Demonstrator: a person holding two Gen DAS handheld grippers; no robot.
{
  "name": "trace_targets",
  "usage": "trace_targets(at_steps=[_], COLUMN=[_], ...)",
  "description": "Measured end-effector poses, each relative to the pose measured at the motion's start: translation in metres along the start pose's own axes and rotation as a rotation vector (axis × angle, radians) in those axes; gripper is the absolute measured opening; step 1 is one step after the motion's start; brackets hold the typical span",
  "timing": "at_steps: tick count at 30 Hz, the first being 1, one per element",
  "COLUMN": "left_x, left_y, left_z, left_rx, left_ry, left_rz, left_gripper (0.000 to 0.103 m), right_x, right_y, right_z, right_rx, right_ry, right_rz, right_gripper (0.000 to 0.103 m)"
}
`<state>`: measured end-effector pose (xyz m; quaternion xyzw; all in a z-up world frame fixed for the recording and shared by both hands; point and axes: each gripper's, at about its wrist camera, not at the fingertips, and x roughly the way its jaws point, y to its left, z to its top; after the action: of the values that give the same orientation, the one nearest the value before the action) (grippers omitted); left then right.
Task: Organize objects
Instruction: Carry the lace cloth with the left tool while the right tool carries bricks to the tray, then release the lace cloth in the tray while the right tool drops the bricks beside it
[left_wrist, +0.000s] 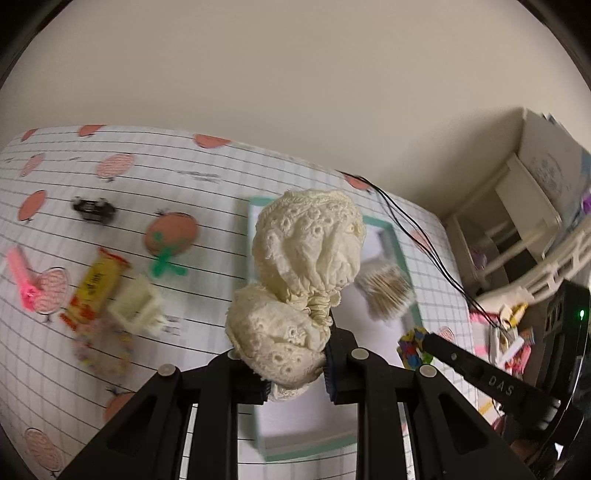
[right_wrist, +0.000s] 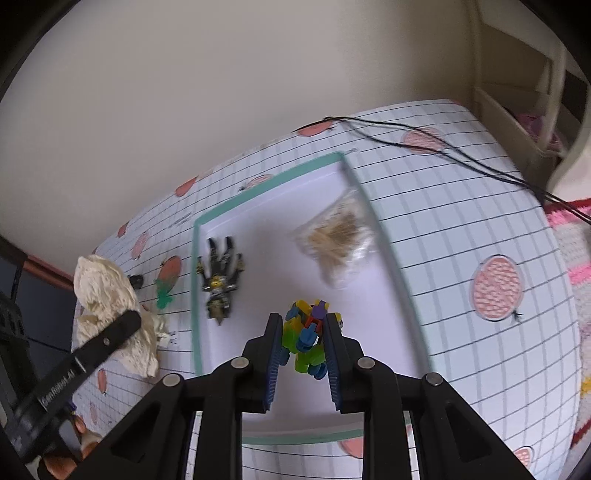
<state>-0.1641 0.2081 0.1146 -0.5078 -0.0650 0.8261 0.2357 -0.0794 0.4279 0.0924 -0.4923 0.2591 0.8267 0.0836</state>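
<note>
Left wrist view
Left gripper (left_wrist: 295, 363): clamped on cream lace scrunchie (left_wrist: 301, 273); held above the cloth, lace bulging up past the fingertips.
Cloth (left_wrist: 207, 173): white grid tablecloth w/ peach prints, covers the table.
Tray (left_wrist: 399, 254): white w/ teal rim, behind and under the scrunchie; mostly hidden by it.
Toothpicks (left_wrist: 388, 290): clear bag of them in tray, right of scrunchie, blurred.
Left on cloth: black clip (left_wrist: 92, 210); pink comb (left_wrist: 22, 280); yellow snack pack (left_wrist: 94, 291); white plastic piece (left_wrist: 138, 306) touching the pack's right side. All well left of tray.
Right gripper: one finger enters from the right, block toy (left_wrist: 413, 349) at its tip.
Wires (left_wrist: 417, 236): thin, black, run across the cloth's far right corner.
Basket (left_wrist: 535, 273): white, slatted, far right, off the table.

Right wrist view
Right gripper (right_wrist: 304, 345): closed on the block toy (right_wrist: 308, 338), multicolour, held over the tray's near part.
Tray (right_wrist: 271, 181): holds black figure (right_wrist: 219, 280) at left, lying flat, and toothpicks (right_wrist: 338, 240) at right; the two well apart.
Scrunchie (right_wrist: 110, 310): at far left, outside the tray, w/ left gripper finger across it.
Wires (right_wrist: 443, 151): cross the cloth (right_wrist: 461, 221) beyond the tray.
Shelf (right_wrist: 517, 110): cream, upper right, past the table edge.
</note>
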Motion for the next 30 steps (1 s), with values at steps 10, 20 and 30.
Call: trace_targets(at_steps=[10,20,30], left_x=[0.033,0.067,0.090], left_y=[-0.037,-0.030,-0.022], left_z=[-0.017,-0.033,-0.046], left_rx=[0.083,0.089,0.091], left_ry=[0.064,0.157,0.220], left_rz=[0.009,0.062,0.102], left_gripper=[0.023,0.023,0.023], right_x=[-0.001,0.023,0.042], right_y=[-0.026,-0.023,-0.023], right_z=[0.002,-0.006,-0.014], right_rx=[0.043,0.026,0.021], right_ry=[-0.013,0.026,0.070], right_rz=[-0.018,-0.034,-0.066], right_gripper=[0.024,0.024,0.024])
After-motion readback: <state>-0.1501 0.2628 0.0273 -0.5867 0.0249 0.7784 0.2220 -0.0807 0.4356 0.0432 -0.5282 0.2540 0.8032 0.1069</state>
